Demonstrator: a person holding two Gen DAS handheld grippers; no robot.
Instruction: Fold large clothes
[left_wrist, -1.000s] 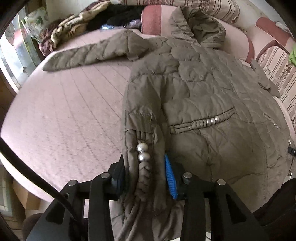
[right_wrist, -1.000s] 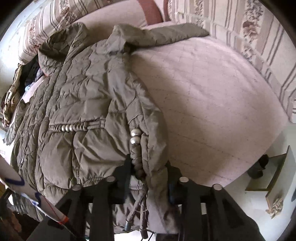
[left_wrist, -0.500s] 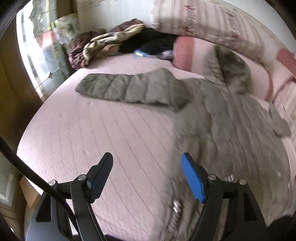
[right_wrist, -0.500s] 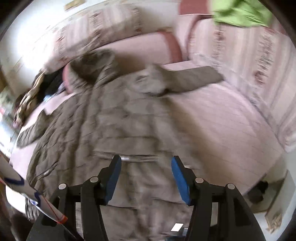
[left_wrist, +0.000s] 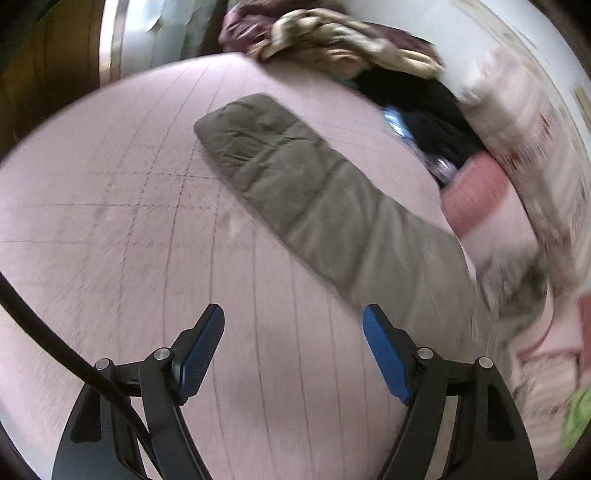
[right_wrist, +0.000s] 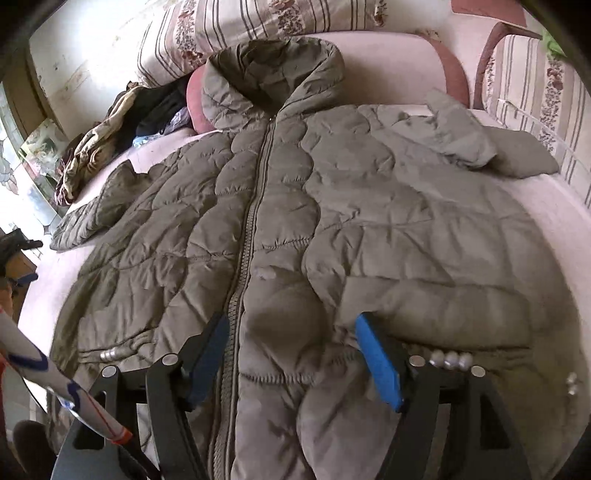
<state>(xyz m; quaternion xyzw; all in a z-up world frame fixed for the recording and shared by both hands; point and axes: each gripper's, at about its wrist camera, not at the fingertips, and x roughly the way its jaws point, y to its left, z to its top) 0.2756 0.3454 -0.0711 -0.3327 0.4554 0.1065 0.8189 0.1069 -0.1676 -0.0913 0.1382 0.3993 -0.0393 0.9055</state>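
Pink quilted bed (left_wrist: 110, 229); striped floral cushions (right_wrist: 229, 26); window (right_wrist: 14, 155).

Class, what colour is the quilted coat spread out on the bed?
Olive-brown; the coat shows best in the right wrist view.

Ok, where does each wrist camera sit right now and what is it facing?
Left wrist: above the pink bedcover, facing the coat's outstretched sleeve; left tongs open, nothing between them.
Right wrist: at the bed's near edge, looking along the zipped coat towards its hood; right tongs open over the hem.
Shared: that sleeve, the heap of clothes.
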